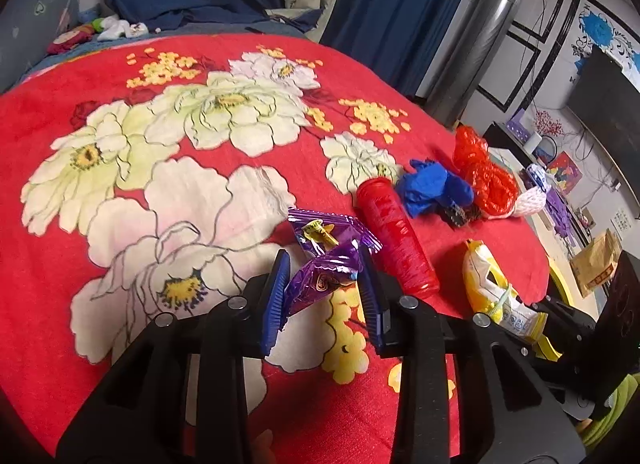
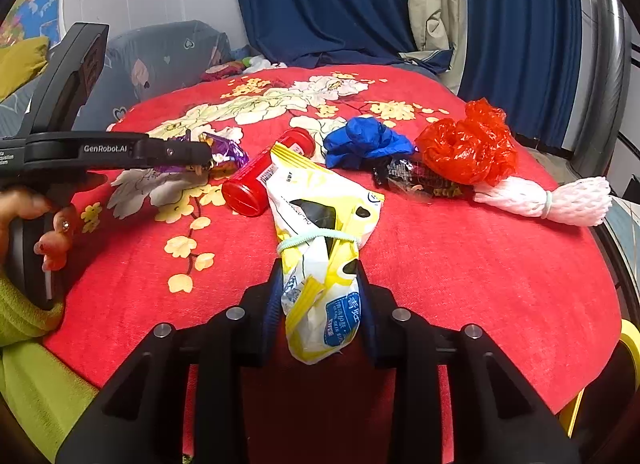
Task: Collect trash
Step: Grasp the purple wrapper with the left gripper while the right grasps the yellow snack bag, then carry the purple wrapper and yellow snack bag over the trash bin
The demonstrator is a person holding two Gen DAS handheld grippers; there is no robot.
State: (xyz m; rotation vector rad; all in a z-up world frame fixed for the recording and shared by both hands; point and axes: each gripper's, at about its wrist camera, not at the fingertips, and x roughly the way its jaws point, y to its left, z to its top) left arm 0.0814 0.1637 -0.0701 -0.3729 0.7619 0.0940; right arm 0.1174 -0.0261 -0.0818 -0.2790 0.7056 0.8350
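Note:
Trash lies on a red floral blanket point(image 1: 60, 111). My left gripper point(image 1: 324, 254) is shut on a crumpled purple snack wrapper point(image 1: 320, 280), its blue pads point(image 1: 278, 292) pressing both sides. In the right wrist view the left gripper point(image 2: 192, 155) reaches in from the left onto that wrapper point(image 2: 230, 153). My right gripper point(image 2: 318, 264) is shut on the lower end of a yellow-and-white bag point(image 2: 316, 203) tied with a pale band. That bag point(image 1: 484, 276) also shows in the left wrist view.
Beyond lie a red cylindrical bottle point(image 2: 260, 179), a blue plastic bag point(image 2: 364, 141), a dark wrapper point(image 2: 416, 179), a red plastic bag point(image 2: 464, 147) and a white foam net point(image 2: 552, 195). Blue curtains point(image 2: 320, 3) hang behind. The blanket's edge drops off at the right.

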